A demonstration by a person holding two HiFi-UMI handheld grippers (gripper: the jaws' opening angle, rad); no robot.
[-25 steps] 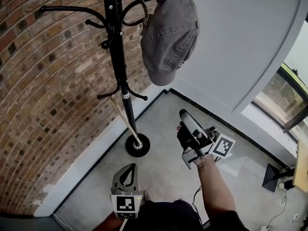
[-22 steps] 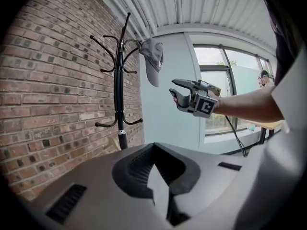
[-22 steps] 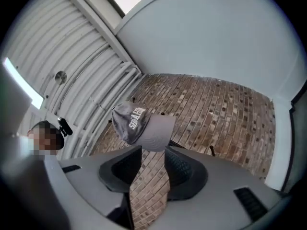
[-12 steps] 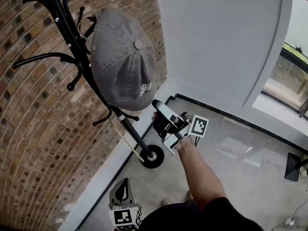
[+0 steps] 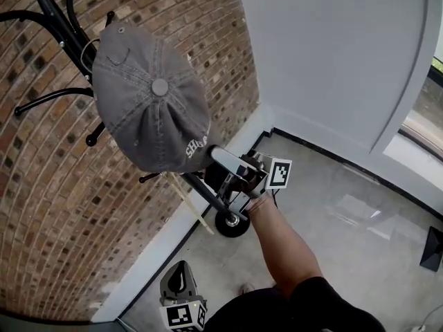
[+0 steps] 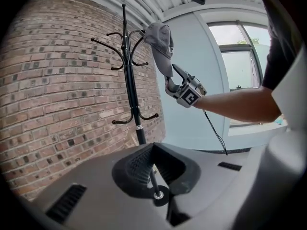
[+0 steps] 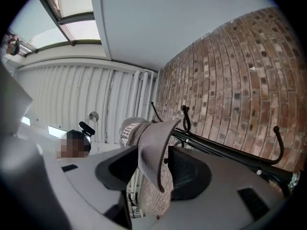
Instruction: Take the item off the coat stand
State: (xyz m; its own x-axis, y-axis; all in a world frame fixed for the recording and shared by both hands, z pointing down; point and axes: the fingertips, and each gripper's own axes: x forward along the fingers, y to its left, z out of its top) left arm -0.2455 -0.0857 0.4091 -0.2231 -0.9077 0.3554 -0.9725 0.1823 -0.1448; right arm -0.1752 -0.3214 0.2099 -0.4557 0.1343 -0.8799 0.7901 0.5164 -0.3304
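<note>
A grey cap [image 5: 149,95] hangs on an upper hook of a black coat stand [image 5: 59,21] in the corner where a brick wall [image 5: 41,206] meets a pale painted one. The right tongs [image 5: 220,156], held up at the end of an outstretched bare forearm [image 5: 280,234], stand open with the cap's brim between the two jaws, not clearly pinched. The left tongs [image 5: 178,282] sit low near the person's body, tips closed together and holding nothing, above the grey floor [image 5: 346,213].
</note>
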